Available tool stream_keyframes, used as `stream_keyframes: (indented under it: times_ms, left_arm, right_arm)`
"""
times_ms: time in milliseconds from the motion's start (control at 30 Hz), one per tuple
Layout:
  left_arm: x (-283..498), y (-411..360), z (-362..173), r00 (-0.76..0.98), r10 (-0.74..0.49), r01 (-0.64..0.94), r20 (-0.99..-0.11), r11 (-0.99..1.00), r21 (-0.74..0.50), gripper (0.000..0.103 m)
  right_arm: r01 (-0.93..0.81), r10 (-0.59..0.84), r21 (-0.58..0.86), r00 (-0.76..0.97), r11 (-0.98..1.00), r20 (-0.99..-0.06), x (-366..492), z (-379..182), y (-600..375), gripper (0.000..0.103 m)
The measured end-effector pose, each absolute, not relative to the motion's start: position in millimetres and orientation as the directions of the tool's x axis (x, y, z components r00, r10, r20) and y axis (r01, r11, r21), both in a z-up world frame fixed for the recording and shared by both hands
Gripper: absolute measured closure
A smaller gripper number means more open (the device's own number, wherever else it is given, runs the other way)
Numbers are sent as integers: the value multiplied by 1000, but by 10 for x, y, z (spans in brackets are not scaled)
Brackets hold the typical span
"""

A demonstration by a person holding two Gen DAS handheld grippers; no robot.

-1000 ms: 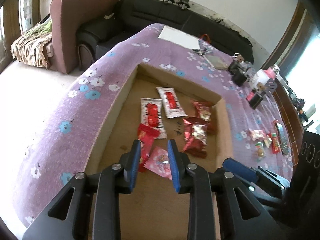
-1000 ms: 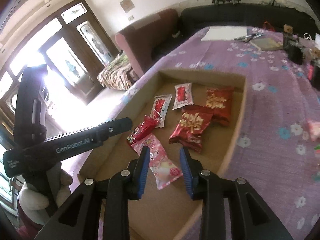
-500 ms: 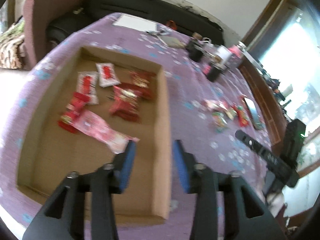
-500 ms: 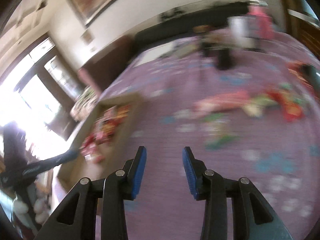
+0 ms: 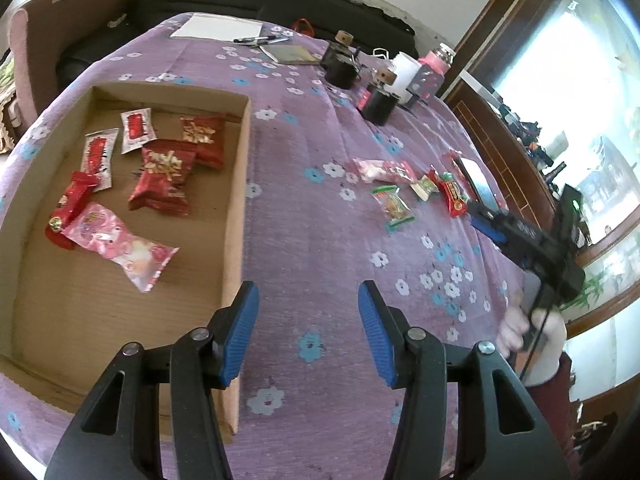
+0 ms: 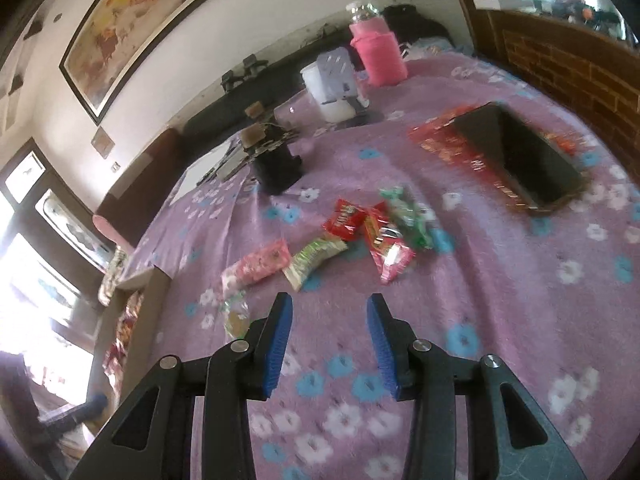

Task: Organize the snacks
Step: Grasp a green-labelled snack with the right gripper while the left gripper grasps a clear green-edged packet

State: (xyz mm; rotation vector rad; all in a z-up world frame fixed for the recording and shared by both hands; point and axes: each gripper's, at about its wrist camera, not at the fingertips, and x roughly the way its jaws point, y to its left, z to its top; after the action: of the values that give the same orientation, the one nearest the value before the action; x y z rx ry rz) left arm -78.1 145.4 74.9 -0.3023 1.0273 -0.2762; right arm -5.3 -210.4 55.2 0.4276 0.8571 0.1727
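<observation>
Fingers (image 6: 280, 332) of both grippers spread, empty; loose snacks (image 6: 344, 240) lie just beyond the right pair.

Tabletop (image 5: 312, 128) in purple floral cloth: cardboard tray (image 5: 236, 208) left; loose snack packets (image 5: 394, 204) right of tray; black jars (image 5: 378, 104), paper (image 5: 216, 28) beyond it.

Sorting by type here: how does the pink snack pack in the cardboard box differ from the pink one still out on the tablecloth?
The boxed pink pack lies inside the cardboard box, touching a red wrapper; the loose pink pack lies on the purple tablecloth, outside the box. The boxed one looks larger, perhaps only because it is nearer. Both are pink printed pillow wrappers, lying flat and ungripped.
</observation>
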Motion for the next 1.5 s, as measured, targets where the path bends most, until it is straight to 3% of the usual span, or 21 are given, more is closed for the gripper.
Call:
stream_keyframes:
  times_ms: [100,400,467,500,767,967,1133,1333,1400,1500]
  left_arm:
    - [-779,1367,753,487,-367,100,-793,925,-367,53]
    - [-707,1129,738,470,-362,143,-805,931,-336,53]
    - [-658,1045,721,464,-364,152,-808,931,-332,53]
    - [-639,995,714,461,-363,155,-810,931,-330,53]
    - [-412,531,653,452,-344,202,-823,938,-281,53]
    - [-28,173,505,475,-302,192,-827,952,-238,53]
    - [195,-58,391,488,-298,195,-820,954,-230,53]
    - [348,-259,258,513,-234,217,-826,966,-139,54]
    - [356,-297,247,529,-196,223,-826,971,-87,72]
    - [316,-280,244,545,-177,226,-819,972,-60,73]
  right_arm:
    - [41,340,460,617,887,-710,196,462,-1966,61]
    - [166,222,399,614,902,-758,649,198,-1740,61]
    - [156,207,377,619,913,-758,662,196,-1728,67]
    - [146,205,367,618,919,-759,662,198,-1728,87]
    - [143,226,371,579,918,-783,281,237,-1927,86]
    - [116,333,484,586,867,-738,40,165,-2145,86]
    - [111,339,488,588,866,-735,40,169,-2144,85]
    - [116,348,501,585,858,-732,44,171,-2144,85]
    - [116,346,498,585,859,-733,38,174,-2142,85]
    - [111,335,483,588,868,-736,38,185,-2129,86]
